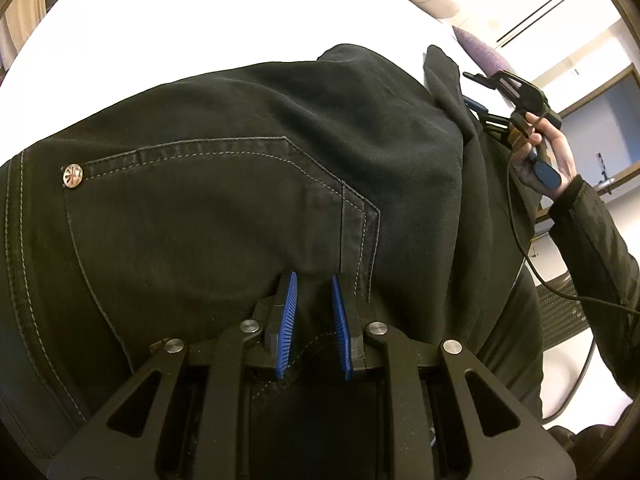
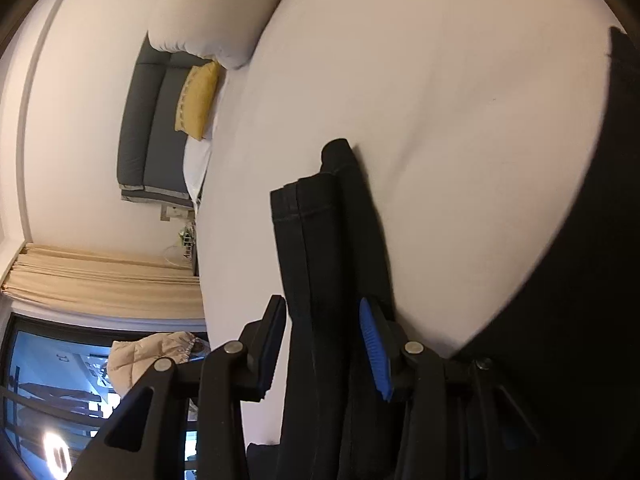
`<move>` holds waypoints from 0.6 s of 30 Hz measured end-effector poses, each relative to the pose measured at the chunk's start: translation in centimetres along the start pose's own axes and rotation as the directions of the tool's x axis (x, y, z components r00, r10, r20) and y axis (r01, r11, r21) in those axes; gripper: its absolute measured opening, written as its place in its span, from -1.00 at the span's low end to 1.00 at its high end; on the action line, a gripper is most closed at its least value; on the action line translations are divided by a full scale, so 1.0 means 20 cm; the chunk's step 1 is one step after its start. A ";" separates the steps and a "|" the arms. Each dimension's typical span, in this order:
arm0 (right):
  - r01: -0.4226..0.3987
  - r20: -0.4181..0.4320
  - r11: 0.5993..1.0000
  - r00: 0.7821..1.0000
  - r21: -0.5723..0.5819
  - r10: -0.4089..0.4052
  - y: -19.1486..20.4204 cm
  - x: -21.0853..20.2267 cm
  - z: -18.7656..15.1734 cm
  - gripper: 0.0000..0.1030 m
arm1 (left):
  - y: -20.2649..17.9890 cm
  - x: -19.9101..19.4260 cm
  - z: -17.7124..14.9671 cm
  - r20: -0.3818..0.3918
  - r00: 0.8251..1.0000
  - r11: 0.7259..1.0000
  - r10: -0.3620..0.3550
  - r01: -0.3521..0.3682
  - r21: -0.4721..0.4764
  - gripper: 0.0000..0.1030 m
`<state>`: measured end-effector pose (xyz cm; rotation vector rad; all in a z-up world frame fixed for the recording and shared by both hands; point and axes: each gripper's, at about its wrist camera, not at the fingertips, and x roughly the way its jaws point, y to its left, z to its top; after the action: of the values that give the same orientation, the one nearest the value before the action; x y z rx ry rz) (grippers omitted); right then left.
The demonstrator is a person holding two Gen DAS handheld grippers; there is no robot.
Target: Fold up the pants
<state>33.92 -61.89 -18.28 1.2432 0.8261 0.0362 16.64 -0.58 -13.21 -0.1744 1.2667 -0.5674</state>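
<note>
Black jeans (image 1: 248, 128) lie spread on a white bed (image 1: 200, 20), with a stitched pocket and a metal rivet (image 1: 73, 176) facing up. My left gripper (image 1: 314, 276) points down at the waist end, its blue pads (image 1: 286, 320) shut on a fold of the denim. At the right, a hand (image 1: 544, 156) holds my right gripper (image 1: 492, 88) beside a raised pant leg (image 1: 440, 68). In the right wrist view the stacked leg hems (image 2: 308, 208) stick out forward between the fingers of the right gripper (image 2: 322, 304), which is shut on them. More black cloth (image 2: 580, 280) fills the right edge.
White bedsheet (image 2: 440, 80) stretches beyond the pants. Near the headboard lie a white pillow (image 2: 208, 20), a yellow cushion (image 2: 198, 100), grey cushions (image 2: 152, 120) and a purple cushion (image 1: 480, 48). A cable (image 1: 520, 248) hangs from the right gripper beside a dark sleeve (image 1: 592, 240). Beige curtains (image 2: 100, 280) hang by a window.
</note>
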 end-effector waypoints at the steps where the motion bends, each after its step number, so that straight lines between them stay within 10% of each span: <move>1: 0.002 -0.005 1.000 1.000 -0.008 -0.002 0.02 0.02 0.01 -0.18 | 0.00 0.00 0.00 0.000 1.000 1.000 0.000 0.000 0.000 -0.66; 6: 0.008 -0.021 1.000 1.000 -0.012 -0.008 0.03 0.07 0.04 -0.19 | -0.01 0.01 -0.01 0.004 1.000 1.000 0.004 -0.004 0.008 -0.66; 9: 0.008 -0.017 1.000 1.000 -0.030 -0.009 0.04 0.04 0.03 -0.86 | -0.01 0.01 -0.01 0.005 1.000 1.000 0.004 -0.004 0.009 -0.66; 18: -0.074 0.176 0.995 0.981 -0.062 0.084 0.07 -0.42 -0.02 -0.91 | -0.03 0.01 -0.01 0.012 1.000 1.000 0.011 -0.012 0.018 -0.66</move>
<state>28.26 -64.72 -12.63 1.2080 0.6165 0.0116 16.21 -1.18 -13.14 -0.1547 1.2502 -0.5673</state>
